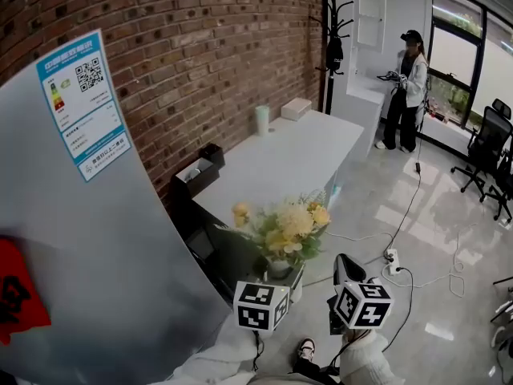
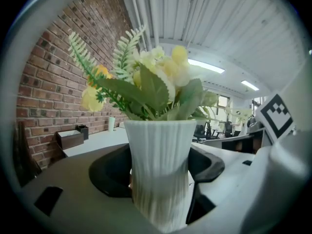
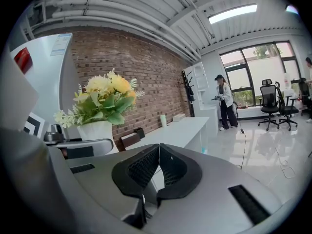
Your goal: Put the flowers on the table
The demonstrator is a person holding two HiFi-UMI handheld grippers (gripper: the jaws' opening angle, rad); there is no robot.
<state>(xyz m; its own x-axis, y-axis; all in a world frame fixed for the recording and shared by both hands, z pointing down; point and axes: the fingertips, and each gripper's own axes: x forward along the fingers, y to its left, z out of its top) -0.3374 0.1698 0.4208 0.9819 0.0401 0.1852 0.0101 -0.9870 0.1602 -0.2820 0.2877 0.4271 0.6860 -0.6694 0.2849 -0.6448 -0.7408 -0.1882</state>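
A bunch of yellow and cream flowers (image 1: 290, 227) stands in a ribbed white vase (image 2: 160, 168). My left gripper (image 1: 282, 275) is shut on the vase, its black jaws pressed to both sides. It is held in the air near the close end of the long white table (image 1: 284, 160). In the right gripper view the flowers (image 3: 101, 100) show to the left, with the vase (image 3: 96, 129) beneath them. My right gripper (image 1: 346, 275) is beside the left one, shut with nothing between its jaws.
A large grey-white appliance (image 1: 88, 239) with a label fills the left. On the table stand a black box (image 1: 197, 175), a pale cup (image 1: 262, 119) and a white box (image 1: 296, 108). A person (image 1: 407, 89) stands at the far end. Cables and a power strip (image 1: 392, 259) lie on the floor; office chairs (image 1: 486, 147) stand right.
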